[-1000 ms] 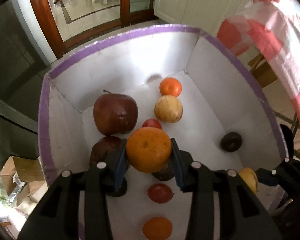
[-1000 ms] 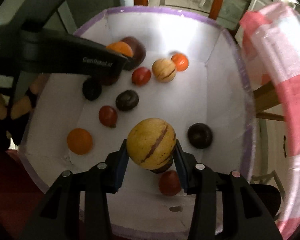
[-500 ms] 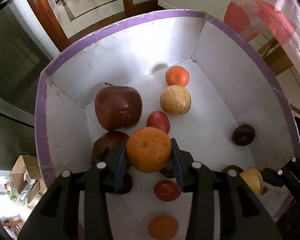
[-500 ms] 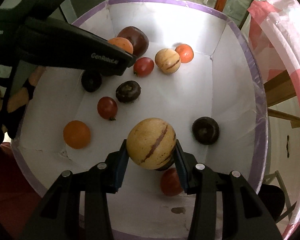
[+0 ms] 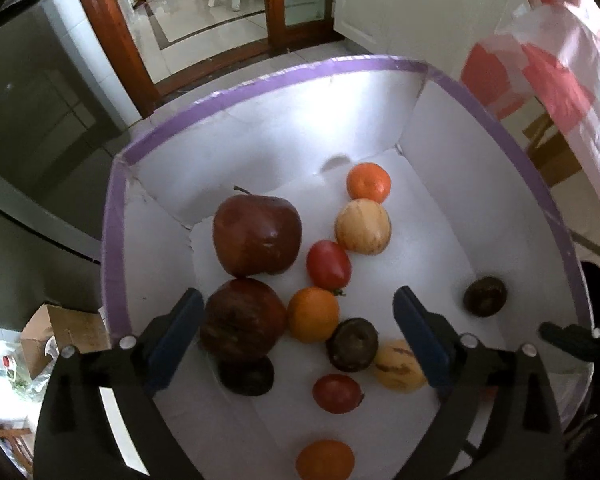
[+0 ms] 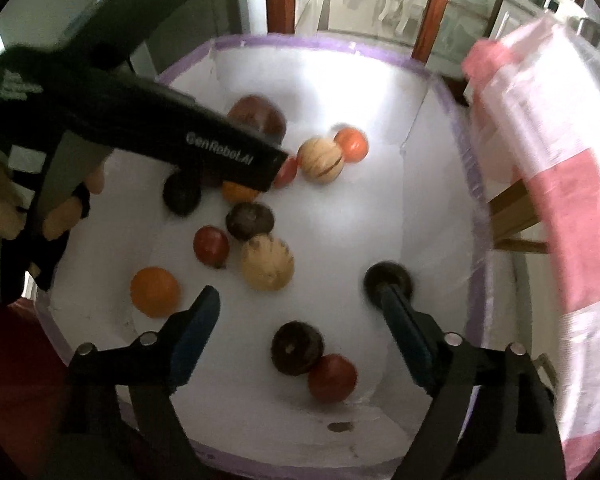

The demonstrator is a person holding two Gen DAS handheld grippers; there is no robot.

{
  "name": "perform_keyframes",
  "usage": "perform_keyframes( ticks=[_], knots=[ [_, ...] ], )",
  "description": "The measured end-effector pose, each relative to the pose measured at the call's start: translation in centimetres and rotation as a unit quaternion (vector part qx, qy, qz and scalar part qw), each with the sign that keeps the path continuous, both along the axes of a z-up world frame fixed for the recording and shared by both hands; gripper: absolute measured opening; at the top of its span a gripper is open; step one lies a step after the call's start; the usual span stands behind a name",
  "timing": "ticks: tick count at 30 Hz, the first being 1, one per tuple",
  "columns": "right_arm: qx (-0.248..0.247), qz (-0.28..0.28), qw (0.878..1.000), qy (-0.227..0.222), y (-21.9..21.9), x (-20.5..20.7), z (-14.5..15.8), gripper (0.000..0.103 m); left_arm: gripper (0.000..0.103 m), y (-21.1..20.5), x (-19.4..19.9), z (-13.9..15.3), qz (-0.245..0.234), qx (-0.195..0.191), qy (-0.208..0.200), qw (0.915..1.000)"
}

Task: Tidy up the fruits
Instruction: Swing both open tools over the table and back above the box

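A white box with a purple rim [image 5: 260, 84] holds many fruits. My left gripper [image 5: 300, 328] is open above it; the orange [image 5: 313, 314] it held lies on the floor beside a dark red apple [image 5: 240, 320]. A second apple [image 5: 257, 234], a tomato [image 5: 327, 264], a striped yellow melon [image 5: 363, 226] and a tangerine [image 5: 369, 182] lie beyond. My right gripper [image 6: 300, 320] is open and empty; the striped yellow melon [image 6: 266, 262] lies below it next to a dark passion fruit [image 6: 249, 221].
The left gripper's black body [image 6: 148, 140] reaches in from the left in the right wrist view. A pink and white plastic cloth [image 6: 560, 184] hangs at the right. More tomatoes [image 6: 332, 378], passion fruits [image 6: 297, 348] and an orange [image 6: 154, 291] lie near the front wall.
Both grippers opened. The left one let go of the orange and the right one let go of the striped melon; both fruits now lie on the box floor.
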State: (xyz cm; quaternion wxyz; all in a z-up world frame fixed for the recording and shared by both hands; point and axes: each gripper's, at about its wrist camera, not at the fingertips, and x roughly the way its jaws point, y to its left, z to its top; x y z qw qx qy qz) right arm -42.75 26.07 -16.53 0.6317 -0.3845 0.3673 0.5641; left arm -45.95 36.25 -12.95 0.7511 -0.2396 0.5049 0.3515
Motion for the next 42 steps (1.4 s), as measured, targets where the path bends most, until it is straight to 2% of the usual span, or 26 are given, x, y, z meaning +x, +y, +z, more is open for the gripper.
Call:
perform_keyframes(
  ticks=[9,12,15,18,21,24,26,28,31,33,35,38,39,40,42],
  knots=[
    [0.09,-0.009,0.996,-0.024,-1.5,-0.3,4.5,0.087,0.099,0.6,-0.4,2.8,0.02,0.039,-0.018,0.9989],
    [0.115,-0.016,0.993,-0.021,-2.1,-0.1,5.9,0.087,0.099,0.4,-0.1,4.0,0.023,0.062,-0.024,0.9975],
    [0.137,-0.027,0.99,-0.023,-2.9,0.1,7.7,0.087,0.099,0.2,0.3,6.6,0.028,0.097,-0.047,0.9938],
    [0.177,-0.054,0.983,-0.014,-4.3,1.1,10.6,0.087,0.102,-0.7,1.4,10.4,0.021,0.16,-0.077,0.9838],
    [0.224,-0.091,0.97,-0.008,-6.3,2.4,13.7,0.087,0.102,-2.2,3.0,14.5,0.0,0.222,-0.114,0.9684],
    [0.264,-0.13,0.956,-0.005,-8.4,4.0,16.2,0.087,0.102,-3.7,4.0,17.3,-0.023,0.255,-0.145,0.9559],
    [0.285,-0.158,0.946,0.006,-10.0,5.1,17.6,0.087,0.102,-5.1,4.4,19.3,-0.035,0.276,-0.175,0.9444],
    [0.304,-0.18,0.935,0.012,-11.5,6.1,18.9,0.087,0.102,-6.5,4.6,20.8,-0.045,0.289,-0.203,0.9346],
    [0.33,-0.224,0.917,0.009,-13.9,7.4,20.6,0.087,0.102,-8.1,5.1,22.5,-0.072,0.286,-0.24,0.9251],
    [0.344,-0.245,0.906,0.011,-15.3,8.0,21.4,0.087,0.102,-9.6,5.8,23.5,-0.095,0.293,-0.257,0.916],
    [0.357,-0.274,0.893,0.009,-17.0,8.8,22.2,0.087,0.102,-10.7,6.7,24.2,-0.116,0.291,-0.268,0.9112],
    [0.365,-0.324,0.873,0.003,-18.8,10.1,22.8,0.087,0.102,-12.0,8.1,24.8,-0.137,0.28,-0.275,0.9095],
    [0.364,-0.337,0.868,0.004,-19.2,10.5,22.8,0.087,0.102,-12.3,8.4,24.7,-0.139,0.281,-0.264,0.912],
    [0.363,-0.347,0.865,0.01,-19.4,10.7,22.8,0.087,0.102,-12.6,8.5,24.3,-0.137,0.283,-0.252,0.9153],
    [0.363,-0.343,0.866,0.017,-19.2,10.4,22.7,0.087,0.102,-12.7,8.5,23.3,-0.123,0.282,-0.205,0.9292]
  ],
)
